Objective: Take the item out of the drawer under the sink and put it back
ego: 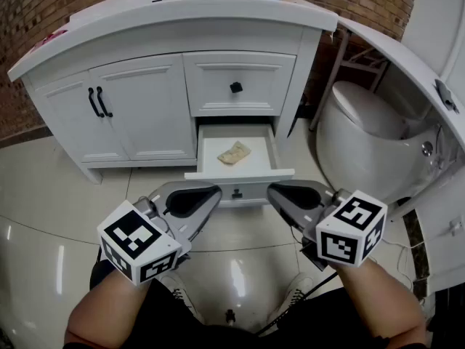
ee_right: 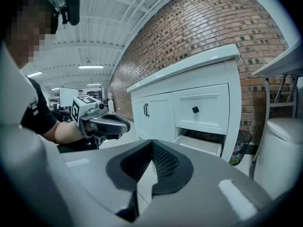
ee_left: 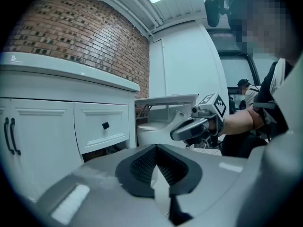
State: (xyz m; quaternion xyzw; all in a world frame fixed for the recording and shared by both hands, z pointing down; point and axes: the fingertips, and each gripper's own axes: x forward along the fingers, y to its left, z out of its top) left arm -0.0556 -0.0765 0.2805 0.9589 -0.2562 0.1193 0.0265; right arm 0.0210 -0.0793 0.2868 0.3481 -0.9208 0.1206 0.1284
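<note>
Head view: crumpled tan item [ego: 234, 153] lies inside the open drawer [ego: 211, 174], left tongs [ego: 214, 193] and right tongs [ego: 272, 191] closed, empty, just before it; taking it out seems next, needing tongs opened.

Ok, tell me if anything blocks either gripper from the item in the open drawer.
Nothing visible does. The drawer is pulled out, the crumpled tan item lies uncovered inside, and the left gripper and right gripper hang just before its front, both shut and empty.
</note>
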